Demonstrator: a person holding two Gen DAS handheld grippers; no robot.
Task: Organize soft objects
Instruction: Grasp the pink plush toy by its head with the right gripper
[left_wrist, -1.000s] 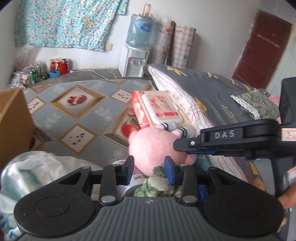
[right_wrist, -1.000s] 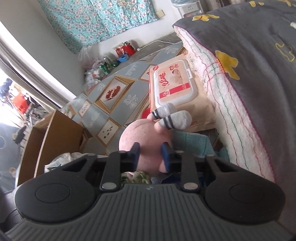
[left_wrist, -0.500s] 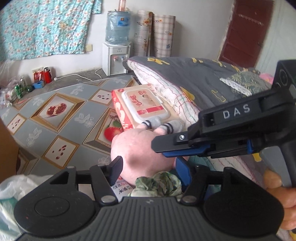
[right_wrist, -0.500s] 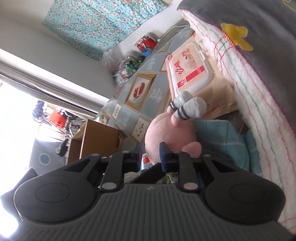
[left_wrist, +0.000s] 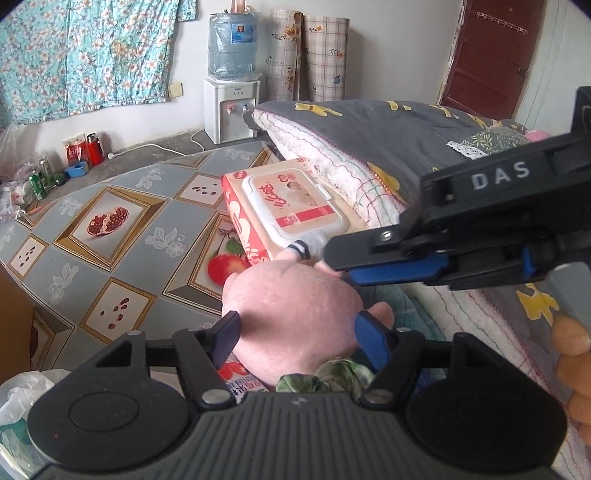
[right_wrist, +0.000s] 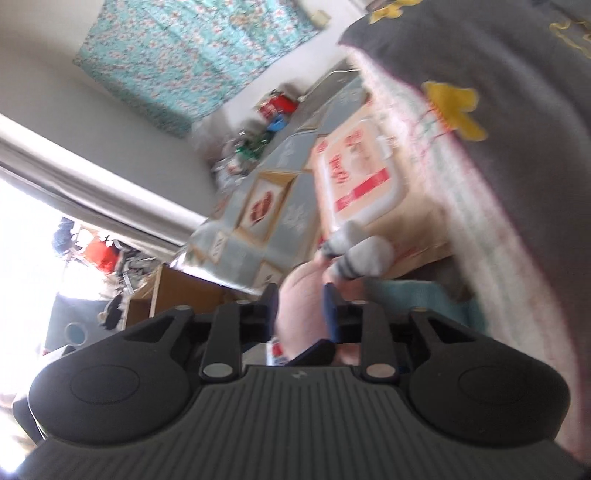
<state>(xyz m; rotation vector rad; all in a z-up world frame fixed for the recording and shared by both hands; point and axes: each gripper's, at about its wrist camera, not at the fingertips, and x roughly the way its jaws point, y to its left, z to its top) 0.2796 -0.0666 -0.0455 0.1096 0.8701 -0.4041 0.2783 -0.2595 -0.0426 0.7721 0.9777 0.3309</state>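
Now lying between wipes pack (left_wrist: 291, 214) and quilt (left_wrist: 388, 147): pink plush toy (left_wrist: 291, 314), likely light, squashy, best pinched mid-body. Left gripper (left_wrist: 295, 332) just widening, straddling it loosely; right gripper (right_wrist: 300, 308) just opening, flanking its side without clear pressing.

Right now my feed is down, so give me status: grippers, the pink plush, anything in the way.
Left gripper opening, jaws astride pink plush. Right gripper opening, plush between its jaws, grip unclear. Wipes pack and grey quilt crowd close behind.
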